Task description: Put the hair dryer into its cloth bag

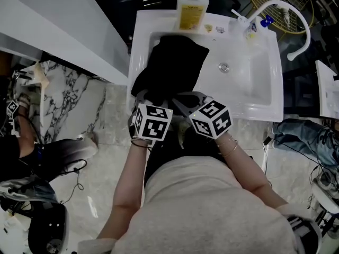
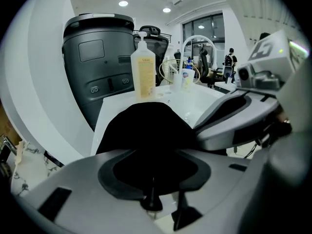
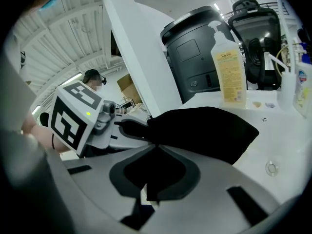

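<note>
No hair dryer shows in any view, so we can't call it bagged. The black cloth bag drapes over the sink front rim. The right gripper has its fingers clamped on the bag's near edge. The left gripper has its fingers parted with cloth between them. We judge loading or closing remains.

Open basin right of the black bag; soap bottle and faucet along the far rim.

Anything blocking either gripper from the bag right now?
Nothing visible. The black bag lies over the sink's left rim; the right gripper is shut on its near edge, the left gripper has cloth between parted fingers. The soap bottle stands behind. No hair dryer shows.
</note>
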`<state>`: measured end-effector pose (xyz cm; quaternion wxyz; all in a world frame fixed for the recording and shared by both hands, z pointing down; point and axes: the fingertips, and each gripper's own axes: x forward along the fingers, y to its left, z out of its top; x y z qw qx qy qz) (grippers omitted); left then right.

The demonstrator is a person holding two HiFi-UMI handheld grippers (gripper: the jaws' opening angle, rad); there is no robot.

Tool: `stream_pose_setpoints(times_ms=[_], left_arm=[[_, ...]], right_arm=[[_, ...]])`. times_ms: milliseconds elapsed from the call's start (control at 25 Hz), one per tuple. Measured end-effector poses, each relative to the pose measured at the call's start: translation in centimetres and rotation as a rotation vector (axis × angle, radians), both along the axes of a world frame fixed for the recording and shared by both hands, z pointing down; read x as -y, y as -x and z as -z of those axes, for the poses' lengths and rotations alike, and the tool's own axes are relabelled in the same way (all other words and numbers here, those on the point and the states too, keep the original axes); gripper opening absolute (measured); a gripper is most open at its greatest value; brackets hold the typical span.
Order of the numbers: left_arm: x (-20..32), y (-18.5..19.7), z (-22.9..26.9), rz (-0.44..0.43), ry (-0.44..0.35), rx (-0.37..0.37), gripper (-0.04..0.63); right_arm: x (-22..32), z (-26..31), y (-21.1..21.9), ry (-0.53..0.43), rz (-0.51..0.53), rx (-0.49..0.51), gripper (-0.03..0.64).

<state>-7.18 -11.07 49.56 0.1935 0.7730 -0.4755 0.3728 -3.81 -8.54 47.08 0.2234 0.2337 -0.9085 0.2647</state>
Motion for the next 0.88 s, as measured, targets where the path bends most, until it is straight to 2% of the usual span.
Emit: stream_pose_setpoints(times_ms=[280,400,560,880], left_arm=[[-1.9,1.8,2.5,0.068,-0.042,-0.034,0.14],[-3.0,2.6,2.6,0.097,-0.03,-0.056,0.14],[-4.2,2.9,1.7,0.116,0.003,-0.078,0.14],[-5.4,2.8,2.4,0.12,-0.013,-0.103,0.125]], right_arm=[[-0.5,0.0,0.0,-0.011,-0.006,-0.014,0.014],[-1.2,-0.4,0.0,-0.009,0.02,-0.049,0.026],[-2.7,-1.3,0.1,0.017,0.076,-0.083,0.072],[-5.3,-2.6,0.1,0.069,0.183,-0.17,0.149]])
